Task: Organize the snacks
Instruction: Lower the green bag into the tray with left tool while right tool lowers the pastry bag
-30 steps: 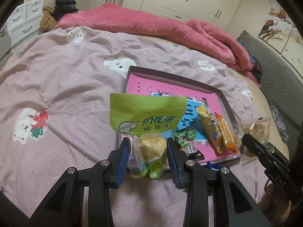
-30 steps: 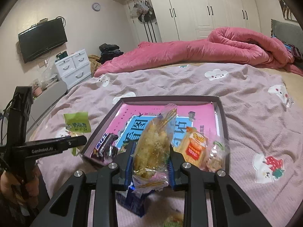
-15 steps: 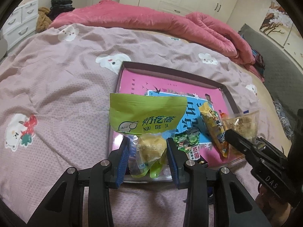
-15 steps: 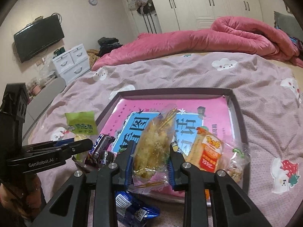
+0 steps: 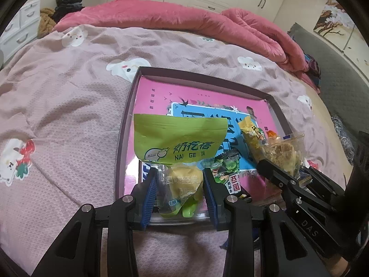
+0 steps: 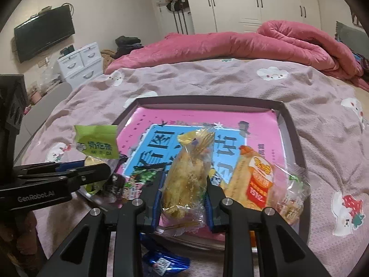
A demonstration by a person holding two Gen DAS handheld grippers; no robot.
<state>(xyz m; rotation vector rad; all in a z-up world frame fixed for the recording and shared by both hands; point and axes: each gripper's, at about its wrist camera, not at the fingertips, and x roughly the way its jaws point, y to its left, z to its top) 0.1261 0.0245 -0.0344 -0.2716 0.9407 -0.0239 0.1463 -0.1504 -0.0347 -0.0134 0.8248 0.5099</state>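
My left gripper point(image 5: 180, 184) was clamped on a green snack packet point(image 5: 180, 138), its blue pads pressing the clear lower part where a yellowish piece showed; the packet's green header stood upright above the fingers and hung over the near left corner of the tray point(image 5: 122, 138); from the right wrist view that same gripper point(image 6: 92, 173) reached in from the left with the green packet point(image 6: 96, 143) at its tip, just over the tray's left rim.

My right gripper point(image 6: 183, 189) was closed on a clear bag of golden, crumbly pastry point(image 6: 186, 173), held upright with its gold-striped top pointing away from me; it hung above the near edge of the tray point(image 6: 297, 152); in the left wrist view this gripper point(image 5: 283, 173) came in from the right with the pastry bag point(image 5: 283, 154) between its fingers.

The tray lay on the pink bedspread point(image 5: 57, 103) with cartoon animals; its floor was pink with a blue printed panel; inside it lay an orange packet of biscuits point(image 6: 253, 182), a small clear packet point(image 6: 293, 198) beside that at the right, and a green-and-dark packet point(image 5: 227, 168) near the front; a blue foil packet point(image 6: 161, 260) lay on the bedspread just outside the tray's near edge, under my right gripper; a rolled pink quilt point(image 6: 253, 43) lay across the far side of the bed.
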